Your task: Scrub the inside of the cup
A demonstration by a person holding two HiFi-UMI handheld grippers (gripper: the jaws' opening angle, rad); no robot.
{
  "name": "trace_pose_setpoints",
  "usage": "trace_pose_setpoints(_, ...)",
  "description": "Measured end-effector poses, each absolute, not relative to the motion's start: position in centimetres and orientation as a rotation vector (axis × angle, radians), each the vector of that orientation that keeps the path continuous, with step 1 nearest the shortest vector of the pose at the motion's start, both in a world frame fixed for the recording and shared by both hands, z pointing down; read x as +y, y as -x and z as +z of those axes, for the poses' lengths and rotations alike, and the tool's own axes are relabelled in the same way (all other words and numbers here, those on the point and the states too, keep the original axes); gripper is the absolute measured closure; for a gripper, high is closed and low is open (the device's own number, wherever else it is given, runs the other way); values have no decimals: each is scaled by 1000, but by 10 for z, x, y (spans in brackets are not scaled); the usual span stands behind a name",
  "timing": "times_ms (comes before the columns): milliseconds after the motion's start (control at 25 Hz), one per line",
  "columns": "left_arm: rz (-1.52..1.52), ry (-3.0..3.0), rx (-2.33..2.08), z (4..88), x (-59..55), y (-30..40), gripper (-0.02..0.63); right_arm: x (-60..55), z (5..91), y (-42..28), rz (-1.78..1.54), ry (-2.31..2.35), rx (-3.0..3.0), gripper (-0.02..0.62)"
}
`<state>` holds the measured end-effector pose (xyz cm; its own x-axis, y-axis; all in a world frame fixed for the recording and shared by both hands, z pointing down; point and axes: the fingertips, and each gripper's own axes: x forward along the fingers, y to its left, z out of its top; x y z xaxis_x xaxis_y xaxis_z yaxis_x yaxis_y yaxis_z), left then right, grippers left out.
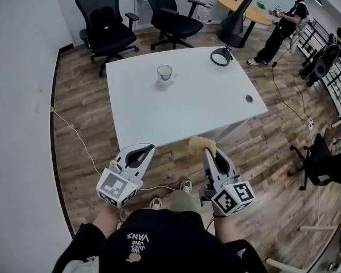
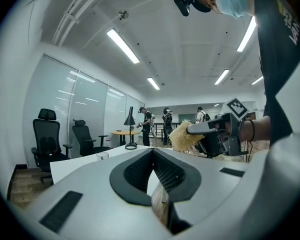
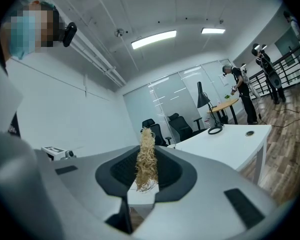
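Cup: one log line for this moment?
left gripper shut, empty | right gripper shut on scrubber | cup on table, untouched

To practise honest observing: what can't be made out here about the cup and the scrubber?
Inside of the cup: head view, too small and far to judge.
Base of the scrubber: right gripper view, hidden between the fingers.
The cup in left gripper view: tiny, detail lost.
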<state>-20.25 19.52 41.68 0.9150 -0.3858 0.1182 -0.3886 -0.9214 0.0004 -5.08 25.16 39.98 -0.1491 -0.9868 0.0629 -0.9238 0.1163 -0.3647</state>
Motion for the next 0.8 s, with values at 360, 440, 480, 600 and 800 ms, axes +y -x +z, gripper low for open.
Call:
trace_pose_setpoints(360,179,-3022,-752,408,164,154,595,206,392,0,-471,1796,2286,517)
trace_pose_setpoints(440,175,-3014,-800,406,154,144,595,193,390,-12,-464,1766,2314,517)
trace_pose_setpoints(480,174,-3007,-825,405,149,139,595,187,390,-19,-465,1751,2326,517)
trace_pose_setpoints(600,176,-2985,-894,404,137,118,595,171,391,-43,-476,1703,2356,517)
trace_pose_setpoints(800,166,-2945,-1014,406,124,90,595,151,394,-77,-491,1619,2412,517)
